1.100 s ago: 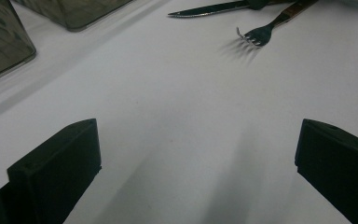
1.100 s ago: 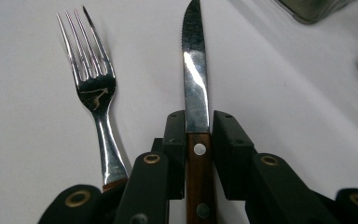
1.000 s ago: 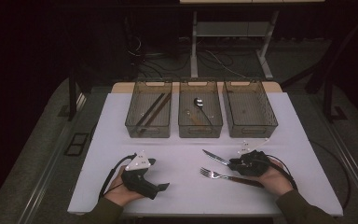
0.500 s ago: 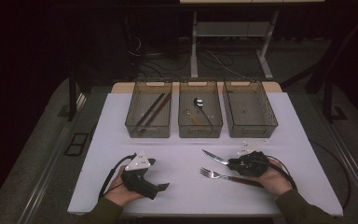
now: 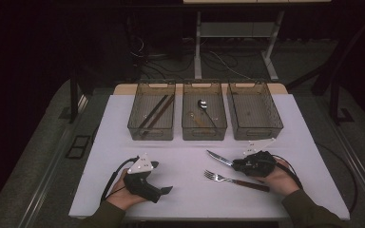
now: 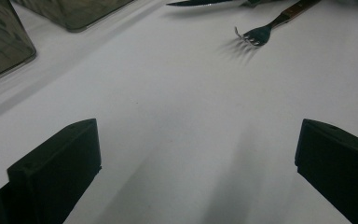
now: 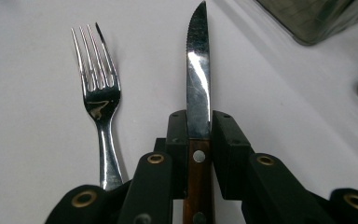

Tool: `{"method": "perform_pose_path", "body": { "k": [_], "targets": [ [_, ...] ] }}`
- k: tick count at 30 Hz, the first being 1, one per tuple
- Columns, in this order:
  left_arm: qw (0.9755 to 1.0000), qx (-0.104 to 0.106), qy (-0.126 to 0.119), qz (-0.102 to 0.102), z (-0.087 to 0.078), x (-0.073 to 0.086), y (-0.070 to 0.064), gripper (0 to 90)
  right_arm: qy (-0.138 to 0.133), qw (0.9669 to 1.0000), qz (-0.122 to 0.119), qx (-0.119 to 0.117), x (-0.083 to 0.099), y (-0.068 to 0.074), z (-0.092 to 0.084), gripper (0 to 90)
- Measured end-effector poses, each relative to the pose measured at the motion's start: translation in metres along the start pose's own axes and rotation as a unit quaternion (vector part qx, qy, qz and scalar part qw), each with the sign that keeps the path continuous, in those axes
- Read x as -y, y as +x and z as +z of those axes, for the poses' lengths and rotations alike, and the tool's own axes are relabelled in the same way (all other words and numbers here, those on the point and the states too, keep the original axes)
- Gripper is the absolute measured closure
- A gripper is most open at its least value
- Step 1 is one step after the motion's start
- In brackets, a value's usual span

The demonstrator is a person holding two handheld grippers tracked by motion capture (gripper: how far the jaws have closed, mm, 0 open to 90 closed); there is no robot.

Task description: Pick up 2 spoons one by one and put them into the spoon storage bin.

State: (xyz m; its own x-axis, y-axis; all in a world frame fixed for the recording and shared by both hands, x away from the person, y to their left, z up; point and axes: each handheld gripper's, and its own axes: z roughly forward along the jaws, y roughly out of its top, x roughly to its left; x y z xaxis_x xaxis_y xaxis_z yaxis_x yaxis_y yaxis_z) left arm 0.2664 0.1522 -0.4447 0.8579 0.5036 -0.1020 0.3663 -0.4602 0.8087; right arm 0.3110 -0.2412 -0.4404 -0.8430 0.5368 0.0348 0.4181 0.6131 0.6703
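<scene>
Right gripper (image 5: 240,164) clamped on knife (image 5: 218,158), left gripper (image 5: 164,187) idle with jaws wide apart.

High view: three bins on the table (image 5: 185,194); left bin (image 5: 152,116) held dark sticks, middle bin (image 5: 204,116) a spoon, right bin's (image 5: 254,114) contents hard to make out; fork (image 5: 235,180) lay near knife. Left gripper view: jaws apart over bare table, fork (image 6: 261,32) ahead, knife (image 6: 196,3) cut off at top. Right gripper view: jaws gripped knife (image 7: 198,88) where blade met wooden handle, blade pointing ahead; fork (image 7: 98,107) just beside, handle hidden behind jaw.

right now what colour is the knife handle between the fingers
Reddish-brown wood with silver rivets; the knife handle shows best in the right gripper view.
</scene>
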Motion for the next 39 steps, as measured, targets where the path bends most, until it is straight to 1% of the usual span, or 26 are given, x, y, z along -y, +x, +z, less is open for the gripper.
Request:
{"method": "perform_pose_path", "body": {
  "k": [2,7,18,20,22,28,32,35,39],
  "targets": [
    [1.0,0.0,0.0,0.0,0.0,0.0,0.0,0.0,-0.001,1.0,0.0,0.0,-0.001,-0.001,-0.003,77.1],
    [1.0,0.0,0.0,0.0,0.0,0.0,0.0,0.0,-0.006,0.9999,0.01,0.004,-0.005,-0.005,-0.013,77.0],
    [1.0,0.001,-0.002,-0.004,0.0,0.001,0.0,0.0,-0.03,0.9991,0.028,0.01,-0.012,-0.015,-0.039,77.0],
    [1.0,0.001,-0.002,-0.004,0.0,0.001,0.0,0.0,-0.034,0.9989,0.031,0.014,-0.013,-0.017,-0.044,77.0],
    [1.0,0.001,-0.002,-0.005,0.0,0.001,0.0,0.0,-0.036,0.9988,0.029,0.016,-0.014,-0.019,-0.048,77.0],
    [1.0,0.0,-0.005,-0.009,0.0,0.001,0.0,0.0,-0.043,0.9981,0.038,0.023,-0.016,-0.024,-0.057,77.0],
    [1.0,-0.002,-0.004,-0.006,0.0,0.001,0.001,0.0,-0.047,0.9976,0.044,0.025,-0.017,-0.029,-0.063,77.0],
    [1.0,-0.003,-0.004,-0.006,0.0,0.001,0.001,0.0,-0.05,0.997,0.051,0.031,-0.02,-0.034,-0.067,77.0],
    [0.9999,-0.002,-0.005,-0.009,0.0,0.001,0.001,0.0,-0.054,0.996,0.059,0.041,-0.024,-0.044,-0.072,77.0]
  ]
}}
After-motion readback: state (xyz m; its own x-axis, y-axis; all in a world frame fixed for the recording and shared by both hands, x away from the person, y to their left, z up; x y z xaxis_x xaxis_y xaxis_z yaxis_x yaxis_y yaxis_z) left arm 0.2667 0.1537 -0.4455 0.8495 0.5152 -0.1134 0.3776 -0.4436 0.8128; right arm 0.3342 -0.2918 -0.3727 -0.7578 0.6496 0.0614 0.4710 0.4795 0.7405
